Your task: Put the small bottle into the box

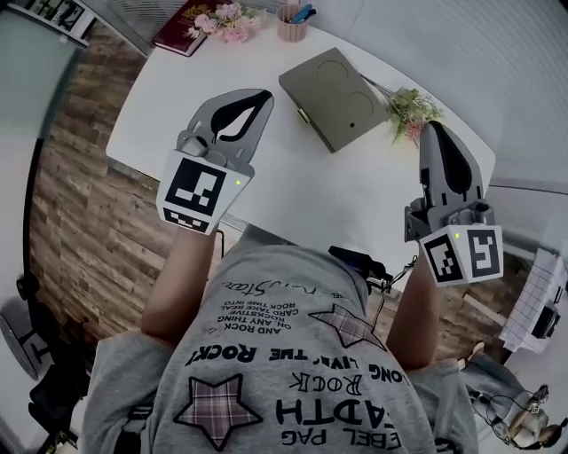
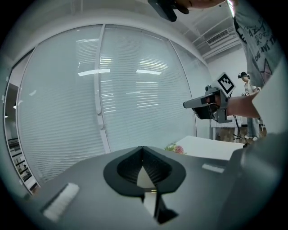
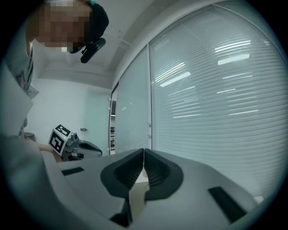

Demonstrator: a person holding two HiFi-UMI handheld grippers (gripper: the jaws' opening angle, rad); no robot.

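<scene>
Lying shut, flat square box (image 1: 333,99), white table (image 1: 297,182)

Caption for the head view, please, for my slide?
Shut and empty, the left hand-held gripper and right hand-held gripper are held above a white table bearing a closed box.

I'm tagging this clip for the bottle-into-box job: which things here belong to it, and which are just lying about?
Job: closed box; left gripper and right gripper, both shut and empty. No small bottle shows.
Lying about: pink flowers, red book, pen cup, flower sprig beside the box.
</scene>
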